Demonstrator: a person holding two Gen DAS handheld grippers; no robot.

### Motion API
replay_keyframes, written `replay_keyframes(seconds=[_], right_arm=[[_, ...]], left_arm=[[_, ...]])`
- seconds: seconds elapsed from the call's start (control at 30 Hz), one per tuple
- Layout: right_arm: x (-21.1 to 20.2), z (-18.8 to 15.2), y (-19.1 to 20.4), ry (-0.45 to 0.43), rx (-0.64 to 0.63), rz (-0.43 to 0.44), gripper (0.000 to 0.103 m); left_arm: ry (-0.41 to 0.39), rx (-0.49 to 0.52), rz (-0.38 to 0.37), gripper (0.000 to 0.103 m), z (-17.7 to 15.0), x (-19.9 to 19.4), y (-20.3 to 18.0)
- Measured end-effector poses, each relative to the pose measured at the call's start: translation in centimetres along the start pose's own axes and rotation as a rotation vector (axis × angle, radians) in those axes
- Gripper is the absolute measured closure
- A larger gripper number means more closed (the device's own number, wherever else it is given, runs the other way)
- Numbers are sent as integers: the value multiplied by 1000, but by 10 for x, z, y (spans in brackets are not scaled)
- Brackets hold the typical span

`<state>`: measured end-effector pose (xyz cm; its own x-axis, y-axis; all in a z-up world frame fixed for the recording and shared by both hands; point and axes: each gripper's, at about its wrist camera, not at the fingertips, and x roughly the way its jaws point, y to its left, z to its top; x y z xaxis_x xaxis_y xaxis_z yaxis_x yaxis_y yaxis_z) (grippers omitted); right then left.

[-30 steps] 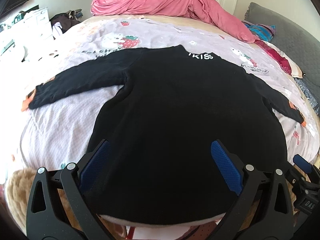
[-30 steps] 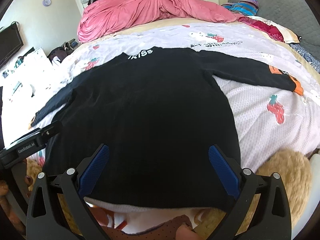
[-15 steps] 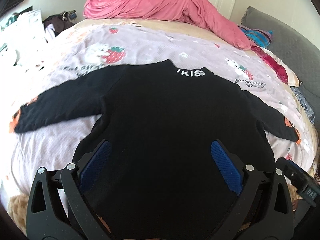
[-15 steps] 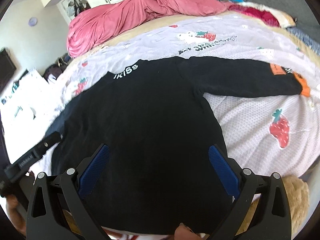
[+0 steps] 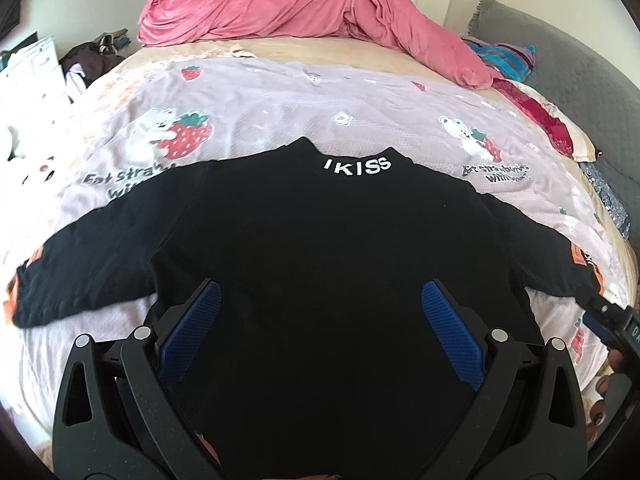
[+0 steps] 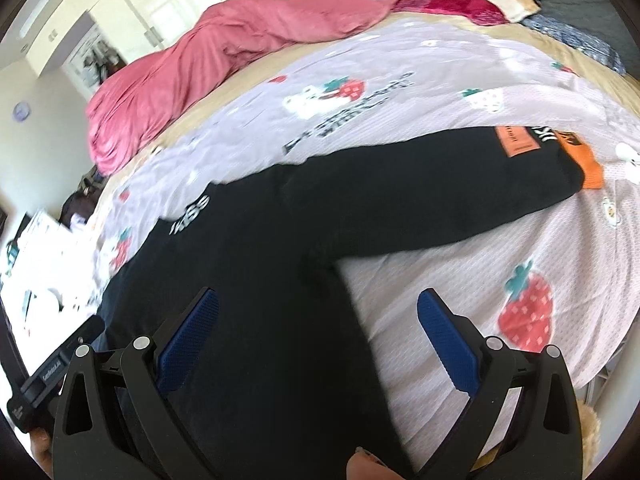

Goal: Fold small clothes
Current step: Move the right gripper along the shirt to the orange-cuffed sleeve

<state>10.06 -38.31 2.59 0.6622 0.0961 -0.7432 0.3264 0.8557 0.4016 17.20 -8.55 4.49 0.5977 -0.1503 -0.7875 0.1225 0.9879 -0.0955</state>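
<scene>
garment: black long-sleeved top [image 5: 320, 248] lies flat on the bed, filling the middle and lower part of the left wrist frame, white "ikiss" lettering at the collar, both sleeves spread outward.
left claw [image 5: 320, 336]: i've got it hovering over the lower body of the top, jaws wide apart, nothing between the blue pads.
right claw [image 6: 318, 340]: also spread wide and empty, sitting over the top's side edge where black cloth meets the blanket; this view is tilted and a bit blurred.
right sleeve [image 6: 460, 196]: runs to the upper right of the right wrist frame, orange cuff and orange patch near its end.
left sleeve [image 5: 88, 264]: stretches to the left edge of the left wrist frame, orange at the cuff.
handling, my read: soft, light, limp knit; it'll drape and drag rather than hold shape, so i'd pinch a hem corner or a cuff, one layer of edge, not the flat middle.
bedding: strawberry-print blanket [image 5: 280, 100] under the top is loose too, and a low pinch could catch it along with the top.
around: pink duvet [image 5: 304, 8] heaped at the top of the frame, well apart from the garment; grey headboard [image 5: 568, 64] at upper right.
in the way: nothing lies on the top; fold space looks free.
</scene>
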Motion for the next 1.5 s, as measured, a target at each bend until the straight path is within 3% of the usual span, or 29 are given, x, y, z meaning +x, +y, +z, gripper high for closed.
replay_keyframes(seconds=[0.3,0.83,1.03,1.27,1.37,1.43,1.5], right_arm=[[11,27,-42,-37,120,-75,4],[32,45,-139,-97,358,-300,4],[37,51,-182,-141,518,-243,4],[47,77,-215,-208,648,-213,4],[49,84,-228,-260,802,-202,4],[46,82,-232,-319,888,-196,9],[44,77,-233,-371,933,-202,28]], left_arm=[[38,26,-39,8,15,34,-10],[49,121,-81,8,32,80,-32],[72,146,-98,8,33,96,-33],[89,99,-92,8,36,104,-16],[89,75,-96,8,38,102,-8],[98,51,-102,8,39,101,0],[108,33,-105,8,40,101,7]])
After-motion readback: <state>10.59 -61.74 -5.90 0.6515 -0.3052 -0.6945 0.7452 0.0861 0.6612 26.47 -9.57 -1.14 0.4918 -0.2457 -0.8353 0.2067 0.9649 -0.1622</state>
